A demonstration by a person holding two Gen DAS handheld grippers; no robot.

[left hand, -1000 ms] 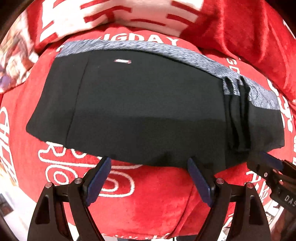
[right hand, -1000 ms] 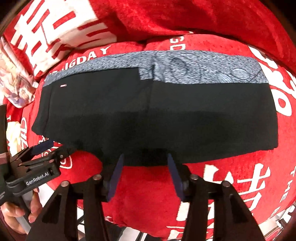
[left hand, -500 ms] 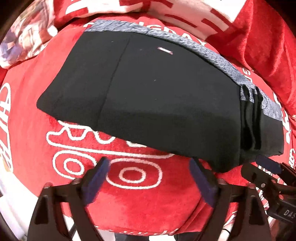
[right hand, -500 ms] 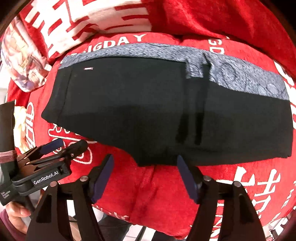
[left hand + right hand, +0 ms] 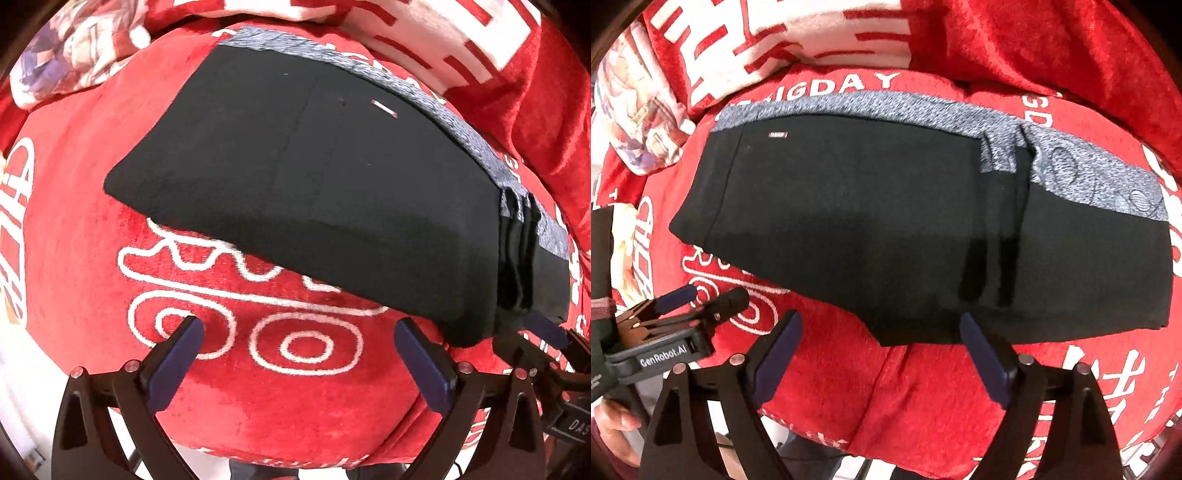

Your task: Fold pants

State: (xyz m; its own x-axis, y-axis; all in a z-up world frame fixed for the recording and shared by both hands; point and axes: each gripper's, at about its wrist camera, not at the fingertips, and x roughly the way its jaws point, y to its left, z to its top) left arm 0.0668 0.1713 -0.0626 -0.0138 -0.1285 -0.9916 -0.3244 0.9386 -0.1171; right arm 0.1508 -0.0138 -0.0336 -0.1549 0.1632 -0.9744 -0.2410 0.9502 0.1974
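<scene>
The red plush blanket with white lettering covers the whole work surface, and a bunched cartoon-print cloth lies at its ten o'clock corner. On the blanket the black pants lie flat as a wide folded slab, a grey heathered band running along their twelve o'clock edge and a small white label near the eleven o'clock corner. Around two o'clock several layers stack in ridges; I cannot tell from here how many folds sit there.

I judge a fold has just been laid down and I am letting go. My left gripper stands spread wide over bare blanket, the pants' near edge lying toward one o'clock of it, nothing between the jaws. My right gripper is opening, its pads just clear of the hem at six o'clock, pinching nothing.

Next, I reckon, both ends need picking up together, one gripper at each short edge, to bring the slab over on itself without dragging the stacked ridges askew.
</scene>
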